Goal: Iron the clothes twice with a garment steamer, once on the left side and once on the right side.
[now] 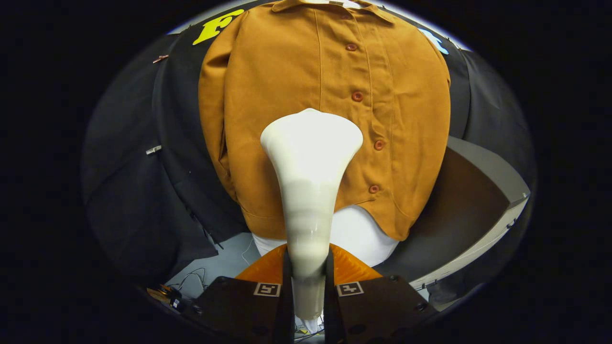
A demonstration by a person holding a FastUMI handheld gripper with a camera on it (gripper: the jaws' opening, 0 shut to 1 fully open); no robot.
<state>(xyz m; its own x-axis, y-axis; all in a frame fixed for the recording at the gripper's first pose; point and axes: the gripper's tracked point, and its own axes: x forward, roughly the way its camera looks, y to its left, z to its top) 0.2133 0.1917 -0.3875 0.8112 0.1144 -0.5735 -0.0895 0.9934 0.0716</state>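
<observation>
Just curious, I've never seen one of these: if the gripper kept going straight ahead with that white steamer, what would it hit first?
Most likely the shirt. The gripper is shut on the steamer, whose wide head points at the shirt's front just left of the buttons. Whether the head already touches the cloth can't be told.

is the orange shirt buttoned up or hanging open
Buttoned: the shirt front lies closed along its button row. The gripper is shut on the steamer.

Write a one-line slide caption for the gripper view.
Gripper shut on a white steamer, its head against the middle of a hanging brown shirt.
</observation>
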